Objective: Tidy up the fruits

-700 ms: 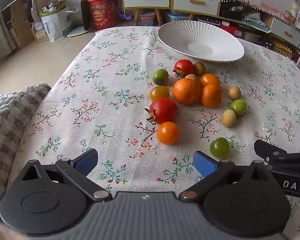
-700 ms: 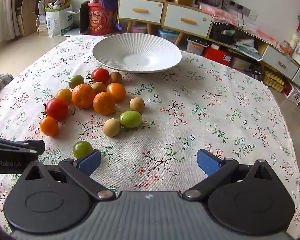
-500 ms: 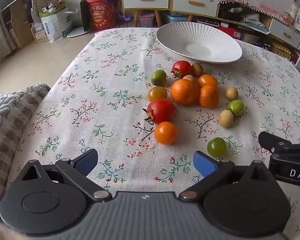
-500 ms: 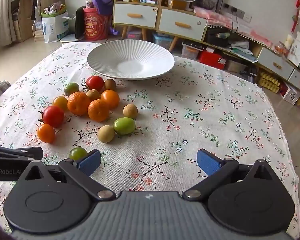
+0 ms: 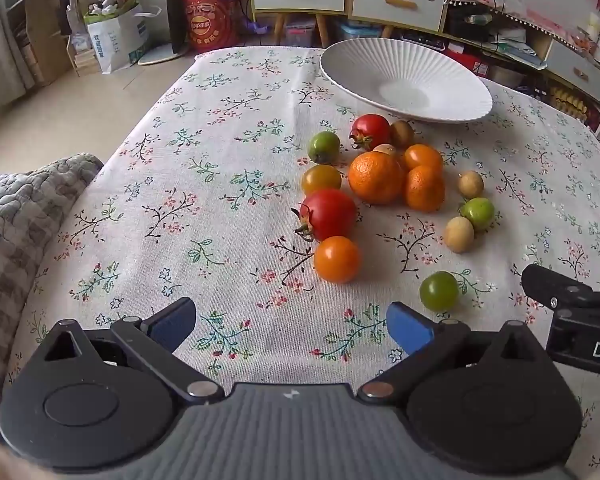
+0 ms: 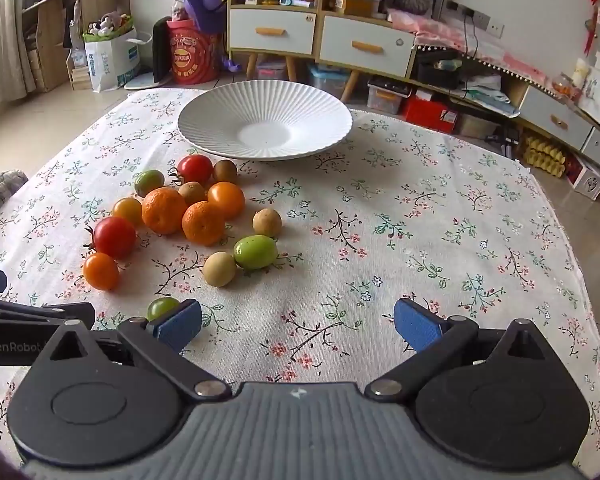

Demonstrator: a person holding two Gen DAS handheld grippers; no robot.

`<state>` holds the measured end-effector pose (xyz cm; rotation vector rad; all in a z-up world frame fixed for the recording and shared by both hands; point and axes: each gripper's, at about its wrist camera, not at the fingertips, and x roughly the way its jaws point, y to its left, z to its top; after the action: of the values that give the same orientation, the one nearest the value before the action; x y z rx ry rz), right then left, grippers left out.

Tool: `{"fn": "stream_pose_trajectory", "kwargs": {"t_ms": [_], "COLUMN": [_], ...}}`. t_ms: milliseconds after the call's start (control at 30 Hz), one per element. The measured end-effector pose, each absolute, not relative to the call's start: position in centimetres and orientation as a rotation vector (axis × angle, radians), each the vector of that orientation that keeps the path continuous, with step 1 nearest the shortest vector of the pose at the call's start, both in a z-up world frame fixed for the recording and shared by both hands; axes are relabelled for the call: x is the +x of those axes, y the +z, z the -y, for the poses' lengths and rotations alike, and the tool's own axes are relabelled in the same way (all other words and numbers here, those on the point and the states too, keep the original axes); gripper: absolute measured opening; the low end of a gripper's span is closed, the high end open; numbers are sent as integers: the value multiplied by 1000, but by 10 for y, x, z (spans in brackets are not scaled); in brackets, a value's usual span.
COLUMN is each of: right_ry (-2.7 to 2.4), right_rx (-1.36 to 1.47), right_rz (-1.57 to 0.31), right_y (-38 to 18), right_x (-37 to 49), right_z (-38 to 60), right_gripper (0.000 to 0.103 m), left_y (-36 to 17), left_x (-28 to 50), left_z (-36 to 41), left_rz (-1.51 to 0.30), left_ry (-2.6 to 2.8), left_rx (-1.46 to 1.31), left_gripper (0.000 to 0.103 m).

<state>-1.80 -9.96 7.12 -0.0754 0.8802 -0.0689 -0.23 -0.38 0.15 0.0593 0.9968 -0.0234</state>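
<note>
A loose cluster of small fruits lies on a floral tablecloth [image 5: 220,184] at centre right of the left wrist frame: two ridged oranges [image 5: 376,178], red tomatoes [image 5: 329,214], an orange tomato [image 5: 337,259] and a lone green tomato [image 5: 439,291] nearest the camera. A ribbed white ceramic bowl [image 6: 204,120] stands empty just beyond them, at upper centre. The left gripper [image 5: 292,322] and right gripper [image 6: 298,322] hover at the bottom of their frames, jaws spread wide, holding nothing.
</note>
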Motion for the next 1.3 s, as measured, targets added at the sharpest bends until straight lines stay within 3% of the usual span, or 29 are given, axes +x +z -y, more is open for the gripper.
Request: {"fn": "stream_pose_trajectory", "kwargs": {"t_ms": [1300], "right_ry": [-64], "right_rx": [-82], "right_rz": [-886], "right_y": [70], "right_x": [-18], "right_z": [97], "right_gripper": [102], "left_y": [1], "left_x": [-5], "left_z": [3], "left_rz": [-979], "left_ry": [-23], "left_rx": [65], "left_gripper": [95]}}
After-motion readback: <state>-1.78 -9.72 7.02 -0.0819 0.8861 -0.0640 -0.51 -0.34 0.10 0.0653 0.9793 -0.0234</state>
